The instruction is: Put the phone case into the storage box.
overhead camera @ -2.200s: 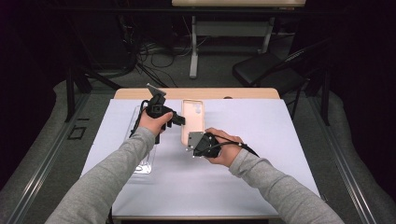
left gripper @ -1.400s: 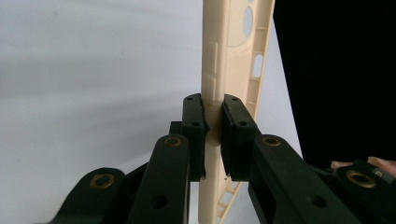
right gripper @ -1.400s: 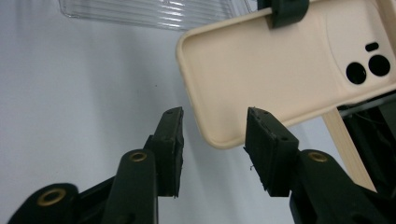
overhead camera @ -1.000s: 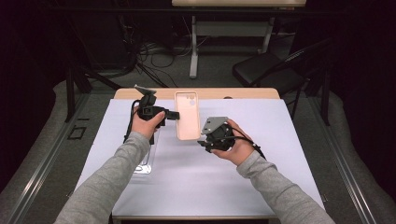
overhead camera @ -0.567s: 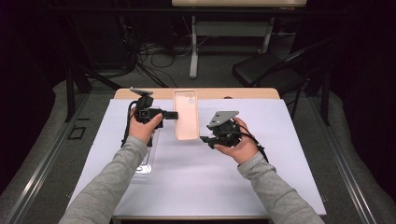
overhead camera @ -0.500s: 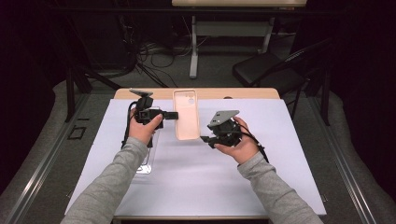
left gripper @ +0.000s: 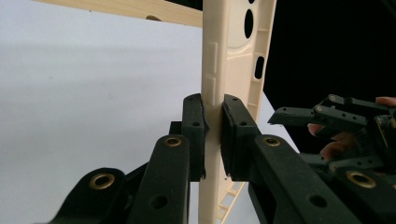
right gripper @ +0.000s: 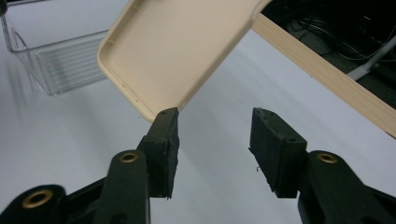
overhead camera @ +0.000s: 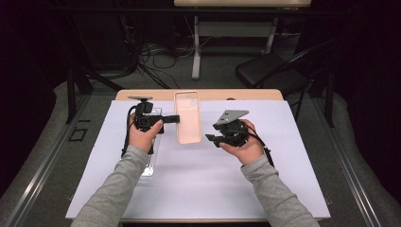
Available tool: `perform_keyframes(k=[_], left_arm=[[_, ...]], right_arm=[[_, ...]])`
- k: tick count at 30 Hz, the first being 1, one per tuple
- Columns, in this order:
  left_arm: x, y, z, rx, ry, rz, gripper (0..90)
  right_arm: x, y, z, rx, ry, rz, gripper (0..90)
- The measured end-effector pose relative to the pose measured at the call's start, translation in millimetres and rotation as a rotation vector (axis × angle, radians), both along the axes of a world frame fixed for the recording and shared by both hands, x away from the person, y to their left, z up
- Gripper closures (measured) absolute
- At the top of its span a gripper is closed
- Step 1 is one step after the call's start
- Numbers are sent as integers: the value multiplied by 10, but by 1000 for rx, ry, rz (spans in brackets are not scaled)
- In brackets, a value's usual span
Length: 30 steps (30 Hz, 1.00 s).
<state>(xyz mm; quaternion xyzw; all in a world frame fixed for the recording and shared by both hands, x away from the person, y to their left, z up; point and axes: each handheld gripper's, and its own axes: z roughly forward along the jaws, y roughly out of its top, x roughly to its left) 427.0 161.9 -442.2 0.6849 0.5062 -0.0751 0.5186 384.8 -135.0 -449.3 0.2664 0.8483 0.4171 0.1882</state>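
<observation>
The white-covered tabletop [overhead camera: 198, 189] carries everything here, with a clear plastic tray [right gripper: 56, 60] lying near its left edge under the left forearm; the beige phone case [overhead camera: 188, 118] hangs above the middle of the far edge, not resting on anything, so a slip means it drops flat onto the mat. The left gripper [left gripper: 212, 135] is clamped tight on just one thin side wall of the case, so honestly that soft rim could flex and twist out; the right gripper [right gripper: 215, 135] has its jaws apart with nothing between them, one pad just below the case's near corner, and it could easily nudge it loose.
</observation>
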Motion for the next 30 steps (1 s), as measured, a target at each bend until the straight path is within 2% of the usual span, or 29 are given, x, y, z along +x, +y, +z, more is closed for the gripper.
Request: perform_keyframes(k=[4,8,10,14,21,27,30], left_arm=[[-63,21,2,-7,-30,-5,817],[-135,11,-6,4,-55,-8,816],[-162,5,-15,10,-65,-10,816],[-220,7,-40,13,-82,-8,816],[-288,26,-77,24,-100,-5,816],[-324,70,-103,12,-103,-1,816],[-348,98,-115,6,-106,3,816]], right_arm=[[-23,-41,6,53,-3,-22,525],[-40,-60,24,93,25,-23,499],[-48,-54,28,96,28,-18,492],[-53,-55,21,114,45,-41,483],[-74,-80,16,165,67,-45,488],[-106,-84,11,181,77,-57,484],[-113,-99,-2,214,100,-51,486]])
